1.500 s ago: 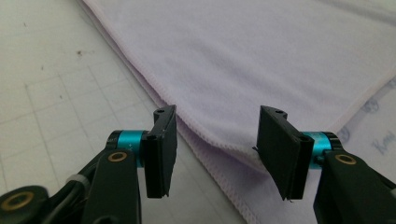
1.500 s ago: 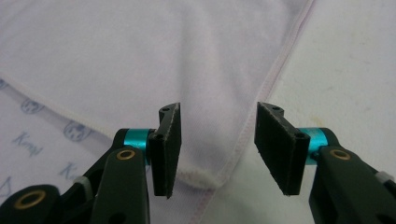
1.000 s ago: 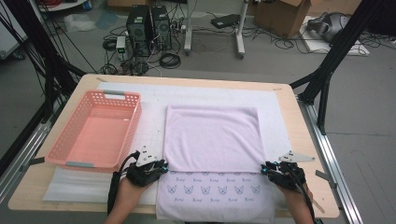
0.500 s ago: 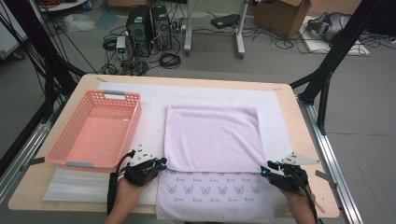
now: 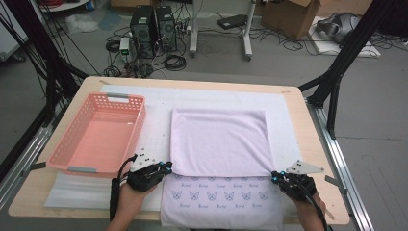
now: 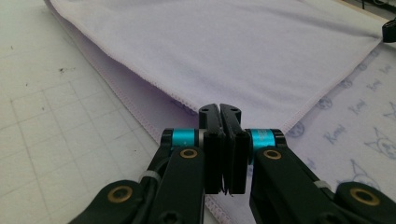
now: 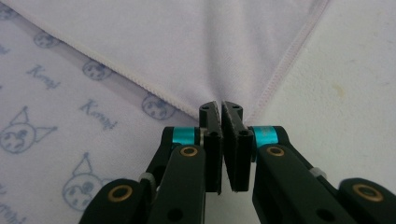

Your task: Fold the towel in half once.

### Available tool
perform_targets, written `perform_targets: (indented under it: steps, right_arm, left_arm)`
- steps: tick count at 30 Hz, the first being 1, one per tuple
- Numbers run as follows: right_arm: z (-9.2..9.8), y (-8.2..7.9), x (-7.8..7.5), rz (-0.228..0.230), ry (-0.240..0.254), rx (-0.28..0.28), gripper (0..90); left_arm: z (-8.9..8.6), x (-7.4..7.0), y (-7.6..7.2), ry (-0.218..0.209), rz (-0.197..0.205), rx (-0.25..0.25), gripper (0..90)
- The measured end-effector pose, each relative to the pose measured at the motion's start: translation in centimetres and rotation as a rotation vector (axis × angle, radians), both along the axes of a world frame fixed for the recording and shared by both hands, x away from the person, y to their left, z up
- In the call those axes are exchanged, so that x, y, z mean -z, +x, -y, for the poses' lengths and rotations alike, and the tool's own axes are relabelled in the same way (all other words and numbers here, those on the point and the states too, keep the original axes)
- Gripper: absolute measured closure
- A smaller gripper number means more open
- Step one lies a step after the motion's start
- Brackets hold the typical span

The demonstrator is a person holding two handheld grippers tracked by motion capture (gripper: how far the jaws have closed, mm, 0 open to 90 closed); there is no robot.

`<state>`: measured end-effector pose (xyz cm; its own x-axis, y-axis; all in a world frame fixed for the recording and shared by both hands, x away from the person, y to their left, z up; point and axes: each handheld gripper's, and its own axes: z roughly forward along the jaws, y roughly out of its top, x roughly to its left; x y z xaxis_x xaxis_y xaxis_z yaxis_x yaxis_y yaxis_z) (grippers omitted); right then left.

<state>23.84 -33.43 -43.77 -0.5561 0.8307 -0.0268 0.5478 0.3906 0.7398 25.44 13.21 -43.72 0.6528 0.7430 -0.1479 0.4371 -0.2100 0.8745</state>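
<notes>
A lilac towel (image 5: 219, 139) lies on the white mat, its far part folded toward me over the printed side (image 5: 221, 197). My left gripper (image 5: 167, 167) sits at the flap's near left corner. In the left gripper view its jaws (image 6: 219, 108) are shut on the towel's edge (image 6: 140, 79). My right gripper (image 5: 274, 177) is at the flap's near right corner. Its jaws (image 7: 220, 105) have just been closing, and the towel's corner (image 7: 261, 100) is now pinched between them, with the cloth puckering toward the tips.
A pink plastic basket (image 5: 136, 126) stands empty on the left of the table. The white mat (image 5: 159, 101) covers most of the wooden tabletop (image 5: 298, 110). Black frame legs stand at both sides, with computers and cables on the floor beyond.
The right gripper tipped a little and settled back at the flap's corner. The left gripper and the towel lie as before.
</notes>
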Motion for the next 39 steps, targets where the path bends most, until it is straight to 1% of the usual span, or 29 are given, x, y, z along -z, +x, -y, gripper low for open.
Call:
perform_targets:
  steps: [3, 4, 8, 10, 11, 13, 18, 19, 20, 24, 25, 26, 27, 28, 29, 31, 33, 34, 35, 36, 37, 39]
  right_arm:
    - [0.2, -0.3, -0.3, 0.016, 0.013, 0.001, 87.1]
    - [0.3, -0.6, -0.5, 0.028, 0.027, 0.001, 87.2]
    - [0.5, -1.1, -0.7, 0.037, 0.041, 0.002, 87.2]
    - [0.5, -1.5, -0.8, 0.036, 0.049, 0.0, 87.2]
    - [0.5, -2.0, -0.9, 0.04, 0.049, -0.003, 87.2]
    - [0.4, -2.2, -0.9, 0.043, 0.049, -0.007, 87.2]
    - [0.5, -3.6, -1.1, 0.047, 0.058, -0.008, 87.2]
    - [0.6, -4.3, -1.2, 0.052, 0.055, -0.009, 87.2]
    - [0.6, -4.3, -1.2, 0.052, 0.055, -0.009, 87.2]
    - [0.6, -5.8, -1.2, 0.048, 0.061, -0.008, 87.2]
    - [0.6, -6.5, -1.2, 0.046, 0.061, -0.013, 87.2]
    - [0.6, -6.5, -1.2, 0.046, 0.061, -0.013, 87.2]
    - [0.5, -6.9, -1.3, 0.047, 0.055, -0.017, 87.2]
    - [0.4, -7.6, -1.3, 0.046, 0.052, -0.019, 87.2]
    - [0.4, -7.6, -1.3, 0.046, 0.052, -0.019, 87.2]
    - [0.5, -8.3, -1.3, 0.049, 0.051, -0.019, 87.2]
    - [0.5, -9.3, -1.3, 0.048, 0.052, -0.02, 87.2]
    - [0.5, -9.3, -1.3, 0.048, 0.052, -0.02, 87.2]
    - [0.5, -9.9, -1.3, 0.045, 0.055, -0.02, 87.2]
    - [0.5, -9.9, -1.3, 0.045, 0.055, -0.02, 87.2]
    - [0.5, -10.5, -1.4, 0.048, 0.055, -0.023, 87.2]
    - [0.5, -10.7, -1.4, 0.048, 0.052, -0.023, 87.2]
  left_arm:
    - [-0.1, -0.2, -0.3, -0.012, 0.007, -0.007, 87.8]
    - [-0.2, -0.3, -0.4, -0.012, 0.008, -0.005, 87.8]
    - [-0.4, -0.5, -1.1, -0.031, 0.011, -0.012, 87.8]
    - [-0.5, -0.6, -1.5, -0.033, 0.014, -0.013, 87.8]
    - [-0.6, -0.7, -1.7, -0.032, 0.018, -0.015, 87.8]
    - [-0.6, -0.7, -2.3, -0.036, 0.02, -0.017, 87.8]
    - [-0.8, -0.9, -3.8, -0.042, 0.025, -0.018, 87.8]
    - [-0.9, -0.9, -4.2, -0.042, 0.026, -0.014, 87.8]
    - [-0.9, -0.9, -4.6, -0.045, 0.027, -0.016, 87.8]
    - [-1.0, -0.9, -6.1, -0.047, 0.029, -0.014, 87.8]
    - [-1.1, -0.9, -6.4, -0.046, 0.029, -0.013, 87.8]
    - [-1.1, -0.9, -6.8, -0.045, 0.029, -0.013, 87.8]
    - [-1.2, -0.9, -7.1, -0.047, 0.03, -0.015, 87.8]
    - [-1.2, -0.9, -7.5, -0.049, 0.031, -0.017, 87.8]
    - [-1.2, -1.0, -7.8, -0.048, 0.032, -0.016, 87.8]
    - [-1.3, -1.0, -8.5, -0.047, 0.034, -0.016, 87.8]
    - [-1.3, -1.0, -9.1, -0.049, 0.033, -0.015, 87.8]
    - [-1.3, -1.0, -9.5, -0.053, 0.03, -0.016, 87.8]
    - [-1.3, -0.9, -9.8, -0.053, 0.029, -0.015, 87.8]
    - [-1.3, -0.9, -10.1, -0.05, 0.03, -0.015, 87.8]
    - [-1.3, -0.9, -10.4, -0.054, 0.029, -0.015, 87.8]
    - [-1.4, -0.9, -11.0, -0.052, 0.03, -0.013, 87.8]
